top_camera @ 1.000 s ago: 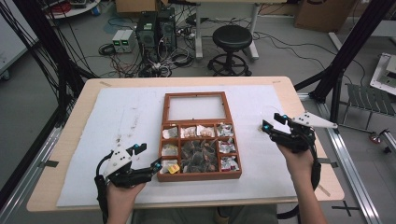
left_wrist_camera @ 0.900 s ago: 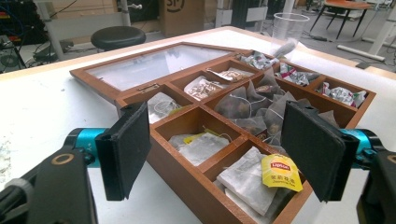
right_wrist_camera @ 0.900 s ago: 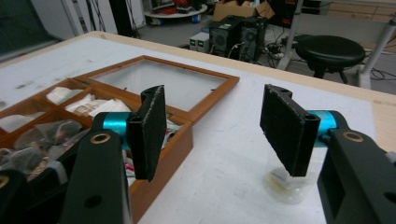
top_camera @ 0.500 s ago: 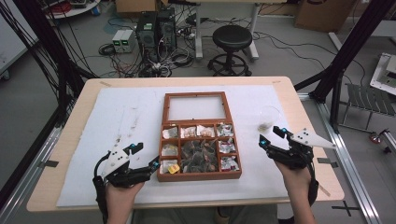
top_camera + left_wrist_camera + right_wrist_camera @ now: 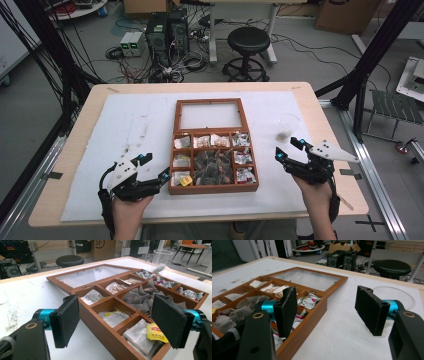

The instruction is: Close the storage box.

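**Both grippers spread beside the tea box, nothing held**

Fingers: left gripper (image 5: 152, 167) has its fingers (image 5: 65, 322) released, wide apart, empty; they straddle the near left corner of the tea box (image 5: 214, 187) without touching it. Right gripper (image 5: 289, 148) likewise released and empty, fingers (image 5: 372, 308) spread over bare surface just right of the box.

Tea box: wooden, lid (image 5: 210, 114) folded flat behind it, in the middle of the white surface (image 5: 100, 150). Compartments hold tea bags; a yellow-tagged bag (image 5: 183, 179) lies in the near left compartment, right at the left gripper.

Risks (judgement):
- Left fingers span the box wall. Closing here would likely pinch wood, not a bag, and could drag or tip the box.
- Bags are light and piled loosely with strings; a pick may lift a neighbour too.
- The dividers are tight, so broad pads may jam against them.

Surroundings: a clear cup (image 5: 287, 125) stands on the surface beyond the right gripper, near enough that a forward sweep could knock it over. A stool (image 5: 248, 40) and computer cases (image 5: 167, 30) are on the floor past the far edge, well apart.
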Action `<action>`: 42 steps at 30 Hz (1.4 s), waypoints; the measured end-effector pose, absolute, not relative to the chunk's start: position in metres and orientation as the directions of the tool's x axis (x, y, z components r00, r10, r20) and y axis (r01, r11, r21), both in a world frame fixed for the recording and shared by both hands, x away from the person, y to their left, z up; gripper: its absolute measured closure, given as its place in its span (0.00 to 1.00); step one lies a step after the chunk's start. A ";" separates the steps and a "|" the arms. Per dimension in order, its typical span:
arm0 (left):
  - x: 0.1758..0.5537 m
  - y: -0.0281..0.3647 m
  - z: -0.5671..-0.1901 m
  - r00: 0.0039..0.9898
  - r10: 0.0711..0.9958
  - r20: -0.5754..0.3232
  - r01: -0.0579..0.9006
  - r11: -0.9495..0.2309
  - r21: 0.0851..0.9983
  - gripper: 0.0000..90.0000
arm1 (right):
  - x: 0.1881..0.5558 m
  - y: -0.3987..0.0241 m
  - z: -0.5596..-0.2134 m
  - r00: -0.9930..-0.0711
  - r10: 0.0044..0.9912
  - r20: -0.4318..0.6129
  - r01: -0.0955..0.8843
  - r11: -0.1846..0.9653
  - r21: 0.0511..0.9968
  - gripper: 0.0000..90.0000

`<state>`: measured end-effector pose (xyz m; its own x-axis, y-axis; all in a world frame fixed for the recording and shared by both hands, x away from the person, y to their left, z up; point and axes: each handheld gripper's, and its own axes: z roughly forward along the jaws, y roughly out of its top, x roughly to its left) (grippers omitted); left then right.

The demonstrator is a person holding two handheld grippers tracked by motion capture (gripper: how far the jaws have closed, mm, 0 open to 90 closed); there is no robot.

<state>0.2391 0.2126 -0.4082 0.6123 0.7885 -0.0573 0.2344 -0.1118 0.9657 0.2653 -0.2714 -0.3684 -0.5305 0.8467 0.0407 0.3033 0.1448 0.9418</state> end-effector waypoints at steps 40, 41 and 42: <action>0.402 0.206 -0.415 0.475 0.851 -0.225 0.483 -0.039 0.875 0.25 | 0.461 -0.168 -0.407 -0.413 0.905 0.105 0.642 0.207 0.738 0.39; 0.406 0.205 -0.416 0.470 0.854 -0.224 0.494 -0.045 0.868 0.25 | 0.463 -0.168 -0.410 -0.407 0.906 0.120 0.655 0.198 0.729 0.39; 0.409 0.203 -0.417 0.470 0.855 -0.221 0.500 -0.051 0.864 0.25 | 0.466 -0.168 -0.412 -0.405 0.904 0.140 0.669 0.188 0.719 0.39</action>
